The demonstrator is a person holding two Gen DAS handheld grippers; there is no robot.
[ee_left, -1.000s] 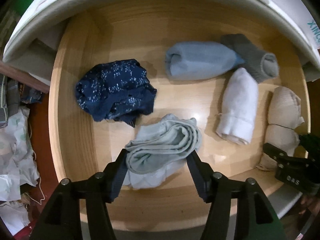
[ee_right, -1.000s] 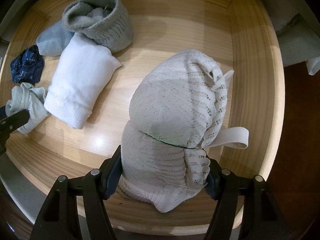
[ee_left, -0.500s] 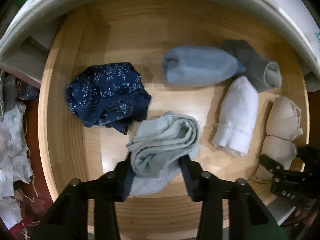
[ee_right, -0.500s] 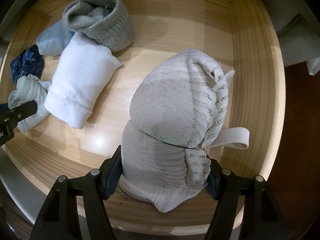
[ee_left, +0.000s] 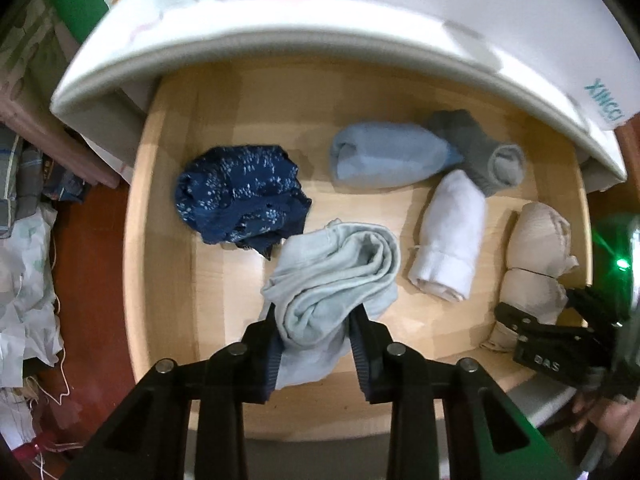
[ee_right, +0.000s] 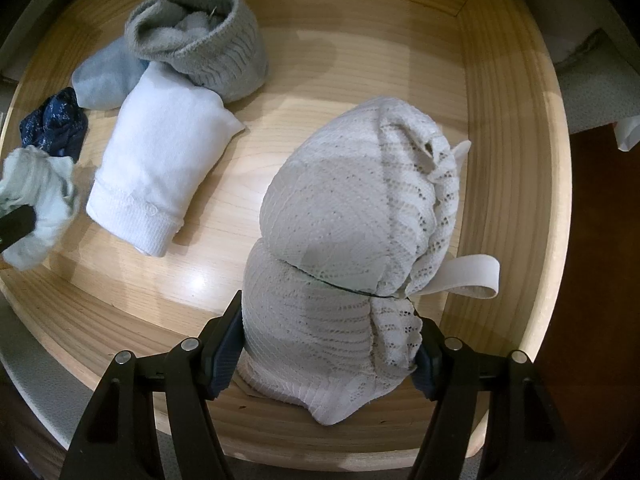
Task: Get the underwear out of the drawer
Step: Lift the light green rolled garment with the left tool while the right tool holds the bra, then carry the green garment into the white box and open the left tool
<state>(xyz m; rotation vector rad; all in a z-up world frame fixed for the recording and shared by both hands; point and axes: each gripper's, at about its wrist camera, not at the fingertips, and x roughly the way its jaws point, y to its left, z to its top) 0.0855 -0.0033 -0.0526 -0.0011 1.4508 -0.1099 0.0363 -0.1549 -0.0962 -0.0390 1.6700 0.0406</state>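
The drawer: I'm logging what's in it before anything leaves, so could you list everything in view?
wooden drawer: one, light wood, pulled open under a white top.
pale green garment: one, near the front edge, pinched between the left gripper's pads.
navy patterned garment: one, left part of the drawer floor.
light blue roll: one, towards the back.
grey knit sock: one, back, beside the blue roll.
white roll: one, middle.
cream lace bra: one, right side, its near end between the right gripper's pads.
cloth clutter: outside the drawer, left.
left gripper: black, jaws have just been closing, now shut on the garment.
right gripper: black, straddling the bra.
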